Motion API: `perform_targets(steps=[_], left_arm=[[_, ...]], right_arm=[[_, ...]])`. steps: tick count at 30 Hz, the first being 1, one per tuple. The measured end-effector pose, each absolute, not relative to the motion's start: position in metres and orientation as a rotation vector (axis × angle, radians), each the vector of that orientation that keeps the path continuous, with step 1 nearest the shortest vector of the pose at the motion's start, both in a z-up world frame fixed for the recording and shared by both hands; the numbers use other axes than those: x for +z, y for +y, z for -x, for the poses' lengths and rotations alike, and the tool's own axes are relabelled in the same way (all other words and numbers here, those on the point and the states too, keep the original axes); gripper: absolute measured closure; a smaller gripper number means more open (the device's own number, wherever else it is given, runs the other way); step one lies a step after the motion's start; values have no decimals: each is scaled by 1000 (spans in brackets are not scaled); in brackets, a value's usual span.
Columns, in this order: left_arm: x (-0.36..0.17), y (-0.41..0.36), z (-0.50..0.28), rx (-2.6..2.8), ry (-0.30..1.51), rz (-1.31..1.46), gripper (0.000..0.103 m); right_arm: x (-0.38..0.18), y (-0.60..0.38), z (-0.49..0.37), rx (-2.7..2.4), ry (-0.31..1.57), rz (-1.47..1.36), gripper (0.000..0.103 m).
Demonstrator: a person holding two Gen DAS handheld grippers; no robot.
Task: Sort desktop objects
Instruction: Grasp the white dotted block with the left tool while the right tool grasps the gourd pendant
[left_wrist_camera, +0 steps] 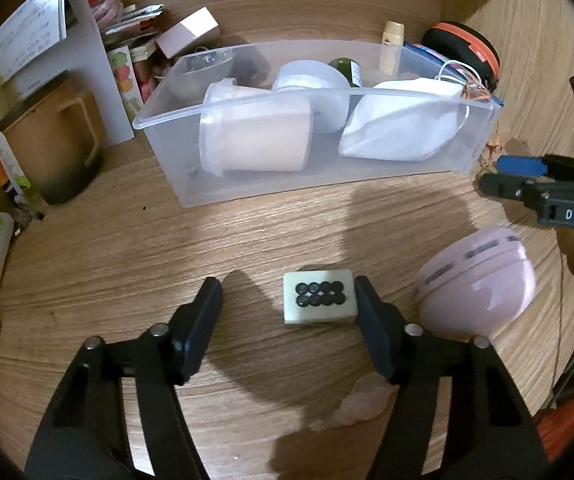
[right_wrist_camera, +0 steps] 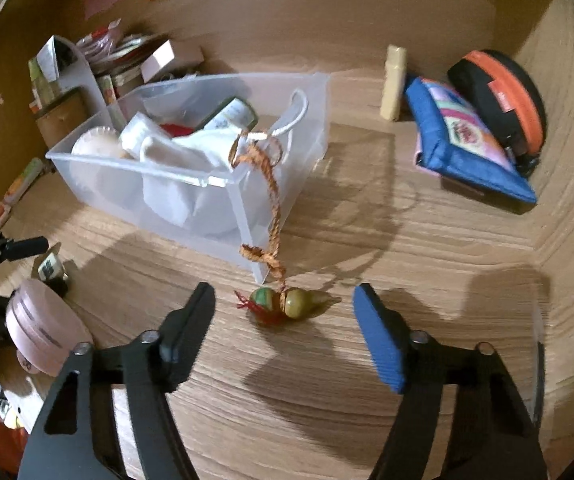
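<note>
Cups and a white mask already fill the clear plastic bin (left_wrist_camera: 367,184); a cream mahjong tile (left_wrist_camera: 319,298), a pink round case (left_wrist_camera: 475,280) and a beaded orange-cord charm (right_wrist_camera: 283,300) remain on the wooden desk (left_wrist_camera: 127,248). The left gripper (left_wrist_camera: 287,312) and right gripper (right_wrist_camera: 283,320) both hover with jaws spread, holding nothing.

1. Bare wooden desk (left_wrist_camera: 127,248) in front of clear plastic bin (left_wrist_camera: 247,184): open room for approach.
2. Round pink plastic case (left_wrist_camera: 475,284) crowds left gripper (left_wrist_camera: 287,300) on its right.
3. Braided orange cord (right_wrist_camera: 273,200) hangs over bin corner, w/ green-yellow beads (right_wrist_camera: 287,302) between right gripper (right_wrist_camera: 285,308) fingers.
</note>
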State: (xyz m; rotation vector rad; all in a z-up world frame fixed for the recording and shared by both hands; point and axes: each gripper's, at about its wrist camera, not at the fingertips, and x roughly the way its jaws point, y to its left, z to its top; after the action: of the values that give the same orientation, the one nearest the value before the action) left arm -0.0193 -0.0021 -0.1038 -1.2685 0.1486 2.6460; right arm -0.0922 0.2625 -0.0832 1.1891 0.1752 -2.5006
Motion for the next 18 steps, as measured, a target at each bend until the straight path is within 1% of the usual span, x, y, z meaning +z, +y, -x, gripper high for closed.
perform_targets(steps=[2,6,8,10,12,13,14,18], left_arm=[[-103,-2,20,2644,143,1265,45],[-103,-2,21,2646,141,1260,49],[-103,-2,21,2649,139,1256,54],[-103,-2,21,2656,137,1253,58],[-103,-2,21,2660,137,1250,62],[-102,-2,21,2661,133,1247,66],[-102,-2,21,2660,131,1245,69],[-102,-7,21,2667,110,1246,70]], right_arm=[[-84,263,92,-2483,163,-1191,43],[-89,260,95,-2451,163,-1220,43],[-89,259,95,-2448,180,-1218,44],[-90,256,95,-2450,213,-1219,49],[-89,254,94,-2448,226,-1211,60],[-89,254,94,-2448,228,-1209,63],[-89,254,95,-2447,226,-1208,64],[-87,254,90,-2449,217,-1182,64]])
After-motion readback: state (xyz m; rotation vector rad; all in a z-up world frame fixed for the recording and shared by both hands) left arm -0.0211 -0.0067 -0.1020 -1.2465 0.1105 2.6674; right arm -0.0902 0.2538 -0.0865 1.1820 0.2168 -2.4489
